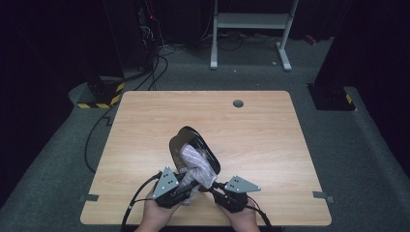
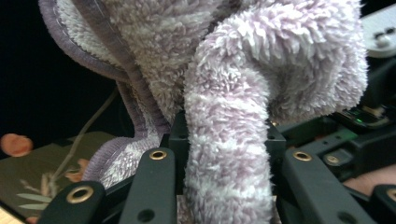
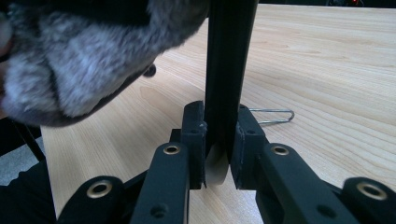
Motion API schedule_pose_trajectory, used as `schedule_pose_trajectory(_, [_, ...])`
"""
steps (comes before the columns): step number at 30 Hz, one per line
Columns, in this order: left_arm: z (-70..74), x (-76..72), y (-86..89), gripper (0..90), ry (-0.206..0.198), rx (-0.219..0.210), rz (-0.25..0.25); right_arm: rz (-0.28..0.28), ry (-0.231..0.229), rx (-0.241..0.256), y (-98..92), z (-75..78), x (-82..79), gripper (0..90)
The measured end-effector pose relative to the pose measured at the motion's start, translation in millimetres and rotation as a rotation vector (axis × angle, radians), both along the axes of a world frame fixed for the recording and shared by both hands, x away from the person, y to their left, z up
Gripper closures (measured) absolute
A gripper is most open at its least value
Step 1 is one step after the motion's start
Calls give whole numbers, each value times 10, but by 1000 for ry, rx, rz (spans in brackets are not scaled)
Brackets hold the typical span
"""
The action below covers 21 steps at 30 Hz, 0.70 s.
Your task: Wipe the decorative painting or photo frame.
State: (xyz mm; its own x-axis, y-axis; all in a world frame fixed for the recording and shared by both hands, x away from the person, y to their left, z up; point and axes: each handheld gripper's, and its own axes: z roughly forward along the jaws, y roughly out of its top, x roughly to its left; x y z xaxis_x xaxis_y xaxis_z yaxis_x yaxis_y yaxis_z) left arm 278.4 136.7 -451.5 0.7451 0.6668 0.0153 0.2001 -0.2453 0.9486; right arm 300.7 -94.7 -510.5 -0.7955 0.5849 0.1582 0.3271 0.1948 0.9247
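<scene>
Sock rises from the left tongs, which clamp its fluffy end, toward the black sleeve. Right tongs pinch that sleeve's near edge, just beside.

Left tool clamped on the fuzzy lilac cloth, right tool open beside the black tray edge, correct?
Not quite. The right tool is shut on the black tray's edge, as the right gripper view shows. The left tool does clamp the fuzzy lilac cloth.
</scene>
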Motion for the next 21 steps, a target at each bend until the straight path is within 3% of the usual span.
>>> schedule_pose_trajectory(9, [-79, 133, 141, 674, 4, -9, 57, -2, 0, 5, 2, 1, 4, 786])
schedule_pose_trajectory(15, [-177, 364, 460, 674, 59, -79, 164, -2, -1, 8, 5, 3, 8, 785])
schedule_pose_trajectory(21, [-220, 557, 726, 674, 77, -40, 279, -1, -5, 3, 3, 2, 4, 785])
